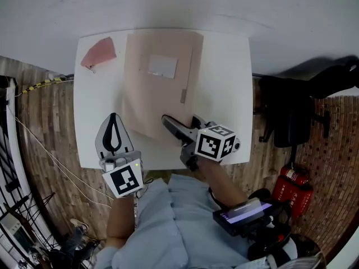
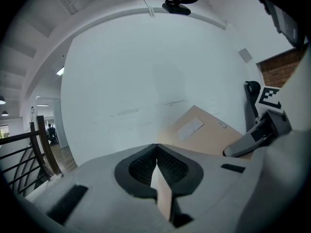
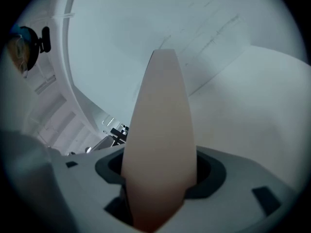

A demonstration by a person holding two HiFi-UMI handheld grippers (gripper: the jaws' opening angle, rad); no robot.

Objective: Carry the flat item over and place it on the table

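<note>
A flat tan cardboard sheet (image 1: 160, 88) with a white label (image 1: 162, 66) lies on the white table (image 1: 224, 94). Its near edge is in my right gripper (image 1: 167, 119), which is shut on it. In the right gripper view the sheet (image 3: 163, 120) rises from between the jaws (image 3: 160, 178). My left gripper (image 1: 114, 116) hovers over the table's near left part, just left of the sheet, its fingertips together. The left gripper view has the closed tips (image 2: 156, 145) in front, a thin tan strip in the gap behind them, and the sheet (image 2: 204, 130) and right gripper (image 2: 250, 140) beyond.
A pink scrap (image 1: 99, 53) lies at the table's far left corner. A white wall runs behind the table. To the right stand a black chair (image 1: 297, 116) and red fire extinguishers (image 1: 291, 186). Cables (image 1: 33, 144) trail over the floor at left.
</note>
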